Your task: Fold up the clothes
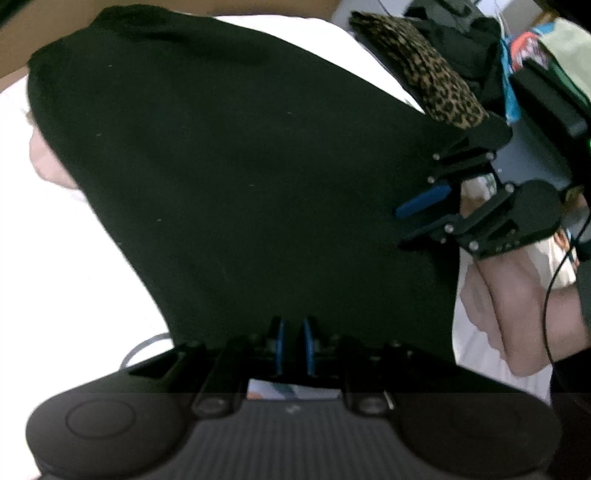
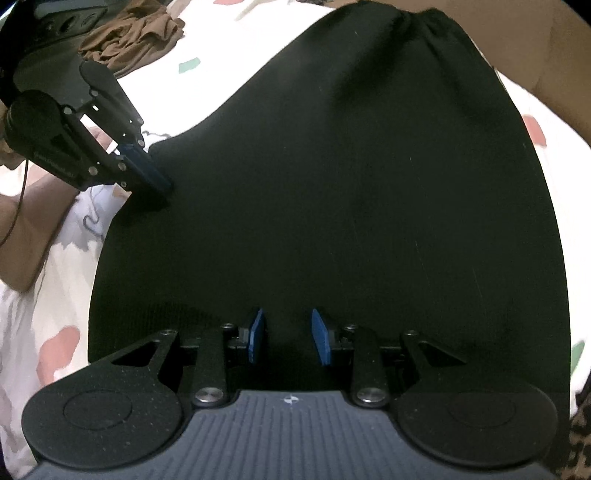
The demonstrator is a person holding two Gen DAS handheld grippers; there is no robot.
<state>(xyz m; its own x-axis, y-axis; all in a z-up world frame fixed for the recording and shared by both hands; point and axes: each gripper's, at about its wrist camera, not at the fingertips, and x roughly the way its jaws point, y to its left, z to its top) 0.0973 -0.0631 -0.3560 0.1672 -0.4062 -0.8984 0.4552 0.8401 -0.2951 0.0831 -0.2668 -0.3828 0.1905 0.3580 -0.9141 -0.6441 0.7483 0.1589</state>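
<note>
A black garment [image 1: 236, 173] lies spread on a white patterned bed sheet [image 1: 55, 266]; it also fills the right wrist view [image 2: 332, 192]. My left gripper [image 1: 294, 345] is nearly closed on the garment's near edge, blue pads close together. In the right wrist view the left gripper [image 2: 162, 186] pinches the garment's left edge. My right gripper [image 2: 289, 336] sits at the garment's near edge with its blue pads apart. In the left wrist view the right gripper [image 1: 404, 225] is at the garment's right edge, jaws apart.
A leopard-print cloth [image 1: 424, 74] and dark clothes [image 1: 458, 33] lie at the back right in the left wrist view. A brown garment [image 2: 136, 37] is bunched at the back left in the right wrist view. A wooden headboard [image 2: 554, 62] runs behind the bed.
</note>
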